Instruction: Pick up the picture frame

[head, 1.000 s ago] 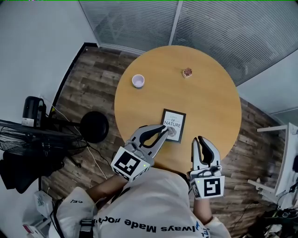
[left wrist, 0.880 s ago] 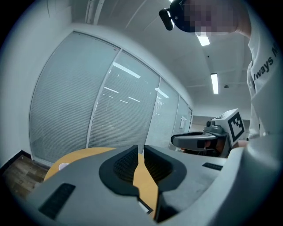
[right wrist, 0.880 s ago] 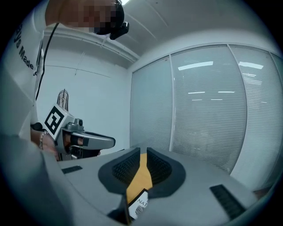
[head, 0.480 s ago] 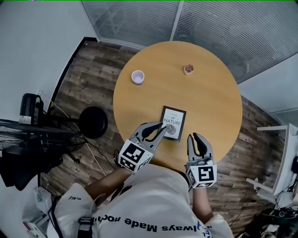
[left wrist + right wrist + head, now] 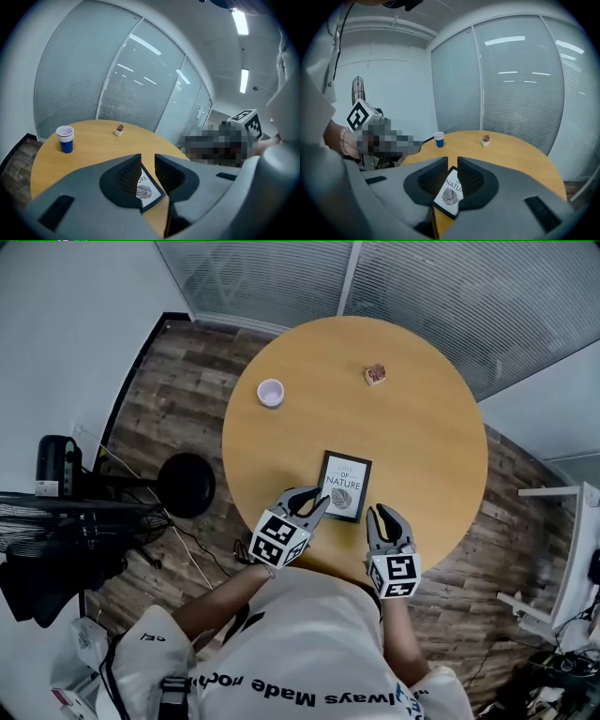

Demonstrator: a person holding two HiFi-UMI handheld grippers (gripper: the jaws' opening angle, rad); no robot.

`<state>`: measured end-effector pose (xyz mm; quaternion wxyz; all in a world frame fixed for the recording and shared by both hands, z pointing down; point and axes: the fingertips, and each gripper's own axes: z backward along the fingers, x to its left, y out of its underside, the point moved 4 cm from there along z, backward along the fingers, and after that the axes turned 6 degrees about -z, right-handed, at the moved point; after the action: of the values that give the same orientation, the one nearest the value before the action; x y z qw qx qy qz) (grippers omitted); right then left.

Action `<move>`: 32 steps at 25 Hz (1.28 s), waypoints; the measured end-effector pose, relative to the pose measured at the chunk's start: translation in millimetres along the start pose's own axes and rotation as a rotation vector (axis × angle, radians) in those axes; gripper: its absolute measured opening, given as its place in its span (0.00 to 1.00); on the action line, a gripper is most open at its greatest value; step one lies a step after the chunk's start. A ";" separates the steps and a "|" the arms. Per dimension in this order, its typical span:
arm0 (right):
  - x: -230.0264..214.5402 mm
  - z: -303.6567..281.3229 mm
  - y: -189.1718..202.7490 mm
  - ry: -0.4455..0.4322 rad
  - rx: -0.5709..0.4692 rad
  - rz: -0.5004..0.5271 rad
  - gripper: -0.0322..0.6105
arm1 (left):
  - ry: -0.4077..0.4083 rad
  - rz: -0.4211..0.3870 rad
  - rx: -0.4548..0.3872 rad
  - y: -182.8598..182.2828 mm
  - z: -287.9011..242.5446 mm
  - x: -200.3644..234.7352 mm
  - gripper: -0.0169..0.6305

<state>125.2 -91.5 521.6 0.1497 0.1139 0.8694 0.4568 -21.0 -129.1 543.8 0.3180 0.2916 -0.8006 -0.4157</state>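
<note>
The approach step is in hand, by my judgement. The left gripper [image 5: 317, 504] is hovering just beside the frame's 7 o'clock corner, its fingers standing slightly apart on nothing. The picture frame [image 5: 344, 486] is lying flat near the 6 o'clock edge of the table [image 5: 422, 418], its long axis running 6 to 12 and its top pointing to 12. The right gripper [image 5: 384, 517] is waiting at its 4 o'clock, fingers likewise a little apart, empty. The next move is probably calling for a wider opening to catch a frame edge.

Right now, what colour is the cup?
Blue with a white rim; the cup shows best in the left gripper view.
</note>
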 end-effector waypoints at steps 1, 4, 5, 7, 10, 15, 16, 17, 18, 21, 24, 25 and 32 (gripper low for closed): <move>-2.3 -3.3 5.1 0.001 0.012 -0.008 0.14 | 0.003 0.013 0.016 6.2 -4.7 1.5 0.13; -7.6 -13.8 20.9 0.000 0.050 -0.026 0.15 | 0.004 0.052 0.056 24.3 -17.1 7.8 0.14; -9.6 -17.2 25.3 0.000 0.059 -0.030 0.15 | 0.002 0.058 0.068 29.6 -21.1 10.0 0.14; -13.8 -24.1 33.1 0.001 0.075 -0.039 0.15 | -0.003 0.062 0.094 39.4 -28.7 14.0 0.15; -18.7 -34.5 44.5 0.003 0.100 -0.051 0.16 | -0.009 0.061 0.129 53.3 -37.8 18.9 0.16; -26.1 -50.5 61.3 0.004 0.141 -0.062 0.17 | -0.016 0.080 0.174 71.7 -52.1 26.9 0.16; -27.7 -53.8 64.9 0.004 0.150 -0.063 0.17 | -0.017 0.086 0.183 74.9 -55.3 28.3 0.16; -29.2 -57.2 69.0 0.005 0.160 -0.064 0.17 | -0.016 0.093 0.191 78.4 -58.5 29.7 0.17; -30.7 -60.8 73.4 0.006 0.169 -0.067 0.17 | -0.016 0.099 0.199 82.4 -61.5 31.3 0.17; -36.1 -70.7 87.1 0.014 0.194 -0.078 0.17 | -0.020 0.109 0.232 95.8 -70.1 35.2 0.17; -42.6 -78.5 100.4 0.025 0.220 -0.095 0.17 | -0.024 0.118 0.261 107.0 -78.0 37.2 0.17; -44.6 -81.1 104.7 0.028 0.228 -0.100 0.17 | -0.024 0.121 0.270 110.5 -80.8 38.0 0.17; -57.0 -99.7 131.8 0.042 0.286 -0.141 0.20 | -0.029 0.136 0.341 135.4 -99.9 44.7 0.18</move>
<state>149.9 -113.0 693.3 0.1457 0.0631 0.9344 0.3190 -1.4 -144.2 716.1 0.2795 0.2804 -0.8819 -0.2558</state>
